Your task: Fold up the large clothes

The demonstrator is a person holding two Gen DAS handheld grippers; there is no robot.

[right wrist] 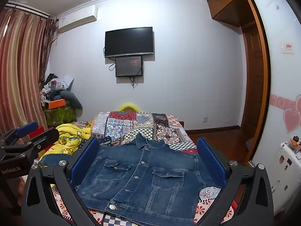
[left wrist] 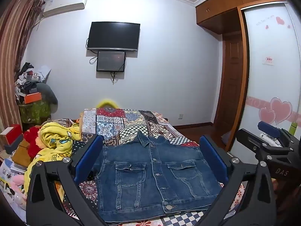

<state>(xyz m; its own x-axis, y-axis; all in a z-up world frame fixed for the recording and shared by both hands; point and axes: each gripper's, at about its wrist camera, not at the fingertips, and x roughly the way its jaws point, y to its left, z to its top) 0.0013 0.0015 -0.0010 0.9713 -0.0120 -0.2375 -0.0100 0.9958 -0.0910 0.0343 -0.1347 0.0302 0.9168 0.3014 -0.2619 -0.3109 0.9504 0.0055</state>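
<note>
Jacket [left wrist: 154,175] lies front-up, sleeves tucked, on quilt [left wrist: 120,124]; left gripper [left wrist: 150,158] and right gripper [right wrist: 148,160] hover spread wide, empty, likely lining up a fold.

Denim jacket [left wrist: 154,175] flat mid-bed, patchwork quilt [left wrist: 120,124] bare toward the bed's far edge, yellow blanket heap [left wrist: 56,143] crowding its left edge, right edge clear.

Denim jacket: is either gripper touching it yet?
Apart. In both wrist views the left gripper and right gripper hover wide open above the denim jacket, pads closed on nothing.
</note>
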